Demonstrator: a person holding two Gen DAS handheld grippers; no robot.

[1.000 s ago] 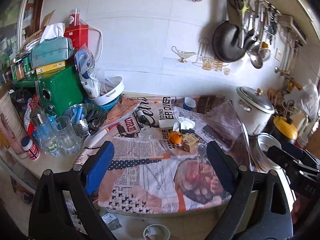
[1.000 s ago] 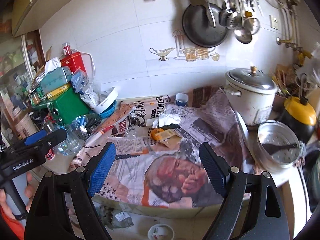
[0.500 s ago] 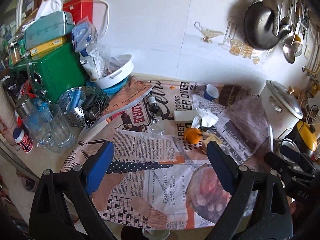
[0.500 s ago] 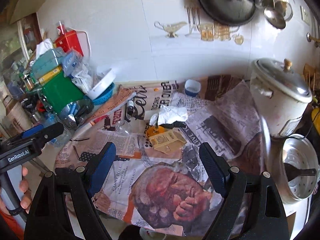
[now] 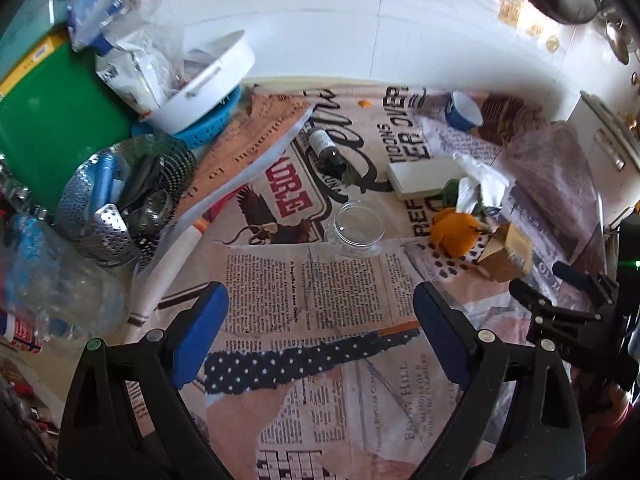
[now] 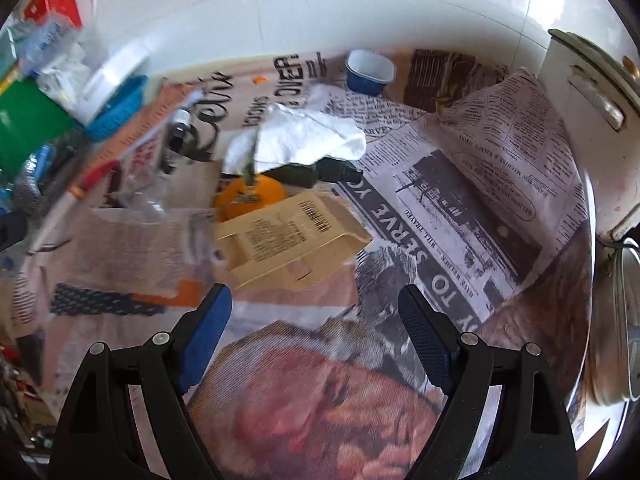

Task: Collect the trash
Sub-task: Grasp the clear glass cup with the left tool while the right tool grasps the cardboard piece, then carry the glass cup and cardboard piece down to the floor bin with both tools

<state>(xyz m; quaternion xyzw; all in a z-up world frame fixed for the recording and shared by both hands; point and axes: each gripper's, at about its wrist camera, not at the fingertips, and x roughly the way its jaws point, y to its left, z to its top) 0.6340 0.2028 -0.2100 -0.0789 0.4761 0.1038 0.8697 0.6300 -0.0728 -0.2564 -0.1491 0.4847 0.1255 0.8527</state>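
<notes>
Trash lies on a newspaper-covered counter [image 5: 312,288]. A flattened tan carton [image 6: 288,236] lies just beyond my open, empty right gripper [image 6: 316,312]; it also shows in the left wrist view [image 5: 506,252]. Behind it are an orange [image 6: 252,196], a crumpled white tissue [image 6: 304,140] and a dark green bottle [image 6: 316,172]. In the left wrist view I see the orange [image 5: 456,232], the tissue [image 5: 480,188], a clear plastic cup [image 5: 356,228], a small dark bottle [image 5: 328,150] and a white box [image 5: 424,176]. My left gripper [image 5: 320,308] is open, empty and short of the cup.
A blue cup [image 6: 368,72] stands near the wall. A white rice cooker [image 6: 592,128] stands at the right. At the left are a green box [image 5: 52,120], a white dish on a blue colander [image 5: 204,92], a metal strainer [image 5: 116,208] and plastic bottles [image 5: 48,280].
Both grippers have moved forward and down toward the counter. The trash pile now looks much larger and closer; the right gripper has closed in on the tan carton. Both stay open.
</notes>
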